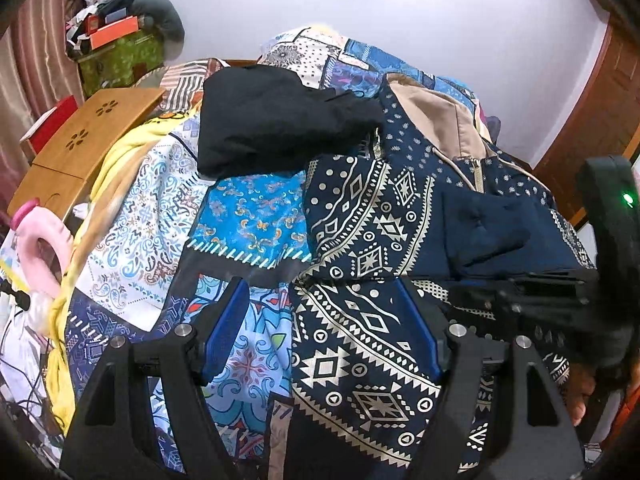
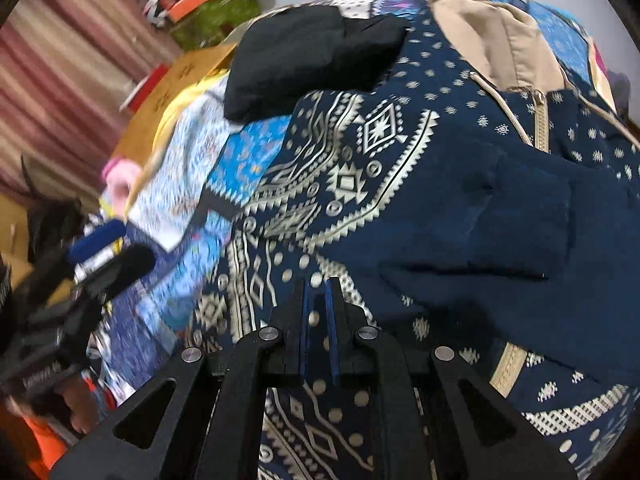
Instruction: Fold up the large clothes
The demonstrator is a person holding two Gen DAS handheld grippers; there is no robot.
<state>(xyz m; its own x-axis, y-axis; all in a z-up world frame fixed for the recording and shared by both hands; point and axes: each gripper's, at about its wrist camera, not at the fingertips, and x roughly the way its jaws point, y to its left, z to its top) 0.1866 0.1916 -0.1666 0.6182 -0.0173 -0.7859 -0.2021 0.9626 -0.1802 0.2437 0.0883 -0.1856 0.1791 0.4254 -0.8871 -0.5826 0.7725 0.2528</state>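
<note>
Spread flat across the patchwork bedspread [image 1: 168, 208], hood end away and long axis running toward the cameras: navy geometric-print hooded garment [image 1: 360, 216], woven cloth, beige lining, metal zip; left gripper [image 1: 320, 320] spread wide above it, right gripper [image 2: 318, 292] pressed together, pinching nothing.

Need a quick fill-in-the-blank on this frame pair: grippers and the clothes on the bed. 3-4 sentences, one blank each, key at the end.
1. The left gripper hovers over the bed with its jaws ____.
2. The right gripper has its jaws nearly ____, with no cloth seen pinched between them.
3. The navy patterned garment has a hood lined in ____ fabric.
4. A folded ____ garment lies on the patchwork bedspread beyond the navy one.

Missing words: open; shut; beige; black
</note>
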